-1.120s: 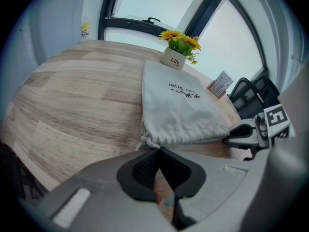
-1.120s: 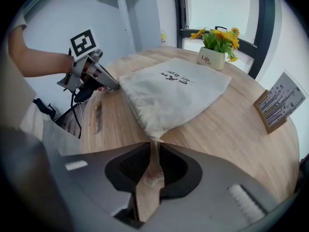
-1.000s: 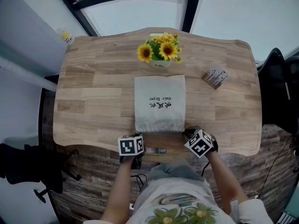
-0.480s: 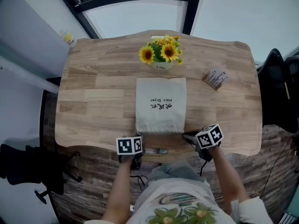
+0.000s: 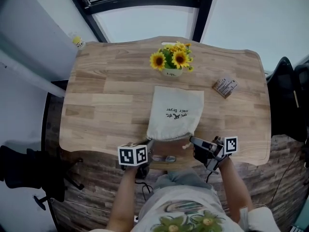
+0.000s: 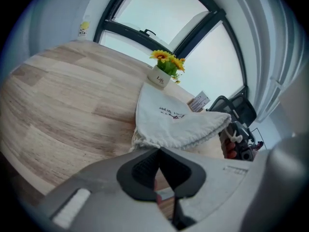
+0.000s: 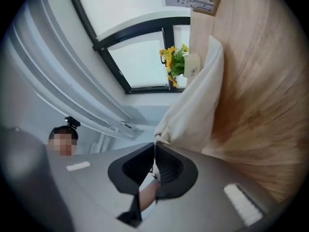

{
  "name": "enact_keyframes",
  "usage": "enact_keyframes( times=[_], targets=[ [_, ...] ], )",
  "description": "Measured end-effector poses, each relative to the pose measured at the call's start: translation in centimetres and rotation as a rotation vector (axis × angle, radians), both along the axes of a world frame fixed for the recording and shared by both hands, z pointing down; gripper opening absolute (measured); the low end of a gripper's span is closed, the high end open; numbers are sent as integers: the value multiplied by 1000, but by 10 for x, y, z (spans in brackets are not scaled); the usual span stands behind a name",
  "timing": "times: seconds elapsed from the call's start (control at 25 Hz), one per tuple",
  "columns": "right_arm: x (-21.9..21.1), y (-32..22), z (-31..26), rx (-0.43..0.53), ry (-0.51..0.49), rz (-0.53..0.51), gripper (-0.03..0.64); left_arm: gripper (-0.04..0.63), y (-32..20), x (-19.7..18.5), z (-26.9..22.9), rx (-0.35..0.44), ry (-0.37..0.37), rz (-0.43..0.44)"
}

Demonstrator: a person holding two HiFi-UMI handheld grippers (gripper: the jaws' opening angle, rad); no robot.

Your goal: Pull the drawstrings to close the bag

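The beige drawstring bag [image 5: 175,112] lies on the wooden table [image 5: 106,105], its mouth [image 5: 168,137] bunched and narrow at the near edge. My left gripper [image 5: 148,144] is shut at the mouth's left corner, on the left drawstring. In the left gripper view the gathered corner [image 6: 139,138] runs right up to the closed jaws of the left gripper [image 6: 158,151]. My right gripper [image 5: 192,140] is rolled onto its side at the mouth's right and shut on the right drawstring. A white cord [image 7: 154,169] shows between the pads of the right gripper [image 7: 155,146]. A cord knot [image 5: 185,146] hangs below it.
A pot of sunflowers [image 5: 172,64] stands just beyond the bag. A small printed box [image 5: 225,87] lies at the right. A yellow-capped bottle [image 5: 78,41] sits at the far left corner. Black chairs [image 5: 289,95] flank the table.
The bag's near end has drawn into a narrow gather and the bag now lies slanted. The right gripper has risen, rolled onto its side and closed on the cord. The left gripper rose slightly.
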State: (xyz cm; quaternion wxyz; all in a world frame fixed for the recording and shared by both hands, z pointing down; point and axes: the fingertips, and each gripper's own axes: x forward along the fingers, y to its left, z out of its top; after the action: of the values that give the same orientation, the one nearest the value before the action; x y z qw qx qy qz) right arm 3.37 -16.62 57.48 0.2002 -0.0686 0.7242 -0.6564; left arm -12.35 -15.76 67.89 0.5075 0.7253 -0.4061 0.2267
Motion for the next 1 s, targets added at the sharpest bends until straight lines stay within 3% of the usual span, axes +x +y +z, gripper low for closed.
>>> enact_keyframes(
  times=[0.08,0.16,0.36,0.48,0.72,1.0],
  targets=[
    [-1,-4,-14,-2,-87,33,47,8,-1,3,-9,21,40,3],
    [-2,-9,-19,1,-100,57,51,8,-5,5,-21,52,93,-3],
    [-6,-19,-19,10,-15,90,14,8,-24,10,-56,125,248,-64],
    [-1,-31,-19,26,88,141,9,8,-38,11,-73,173,298,-99],
    [20,-56,-35,102,245,317,8,8,-60,8,-104,278,314,-158],
    [42,-77,-69,278,482,514,8,7,-78,-6,-137,392,246,-232]
  ],
)
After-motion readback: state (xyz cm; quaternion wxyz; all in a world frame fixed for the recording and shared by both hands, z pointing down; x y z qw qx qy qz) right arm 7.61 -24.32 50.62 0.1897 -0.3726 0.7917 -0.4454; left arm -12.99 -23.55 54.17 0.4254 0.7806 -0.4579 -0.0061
